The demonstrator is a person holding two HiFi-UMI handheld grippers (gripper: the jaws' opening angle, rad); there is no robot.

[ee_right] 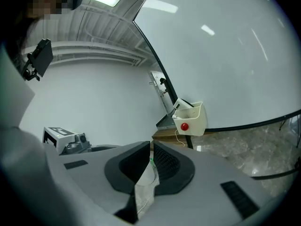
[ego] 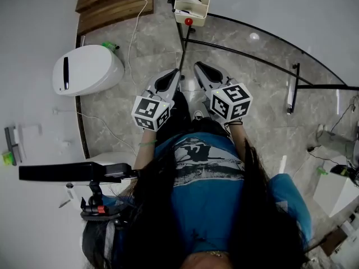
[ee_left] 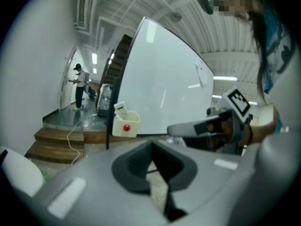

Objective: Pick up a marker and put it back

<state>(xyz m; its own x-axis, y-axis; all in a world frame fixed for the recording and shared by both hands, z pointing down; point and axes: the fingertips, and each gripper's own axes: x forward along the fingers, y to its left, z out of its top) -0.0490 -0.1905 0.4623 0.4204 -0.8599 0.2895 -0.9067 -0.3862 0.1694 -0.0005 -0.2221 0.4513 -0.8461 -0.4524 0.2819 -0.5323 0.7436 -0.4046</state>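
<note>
Closed left tongs (ego: 173, 73) and right tongs (ego: 198, 65) face open floor (ego: 151, 43) below whiteboard (ego: 291, 10) edge.

No words, numbers or brand names can be read anywhere in your views.

The cube (ego: 150, 112) on your left hand-held gripper (ego: 176, 73) and the cube (ego: 231, 101) on your right hand-held gripper (ego: 198, 67) carry only black-and-white square marker patterns, not letters or digits. Your blue shirt (ego: 205, 206) has a dark-and-white printed picture (ego: 205, 160) across the chest, and any lettering in it is too blurred to make out. The cream box (ego: 190, 7) ahead of you shows a plain red dot (ego: 188, 21) on its front, with no writing you can make out.
</note>
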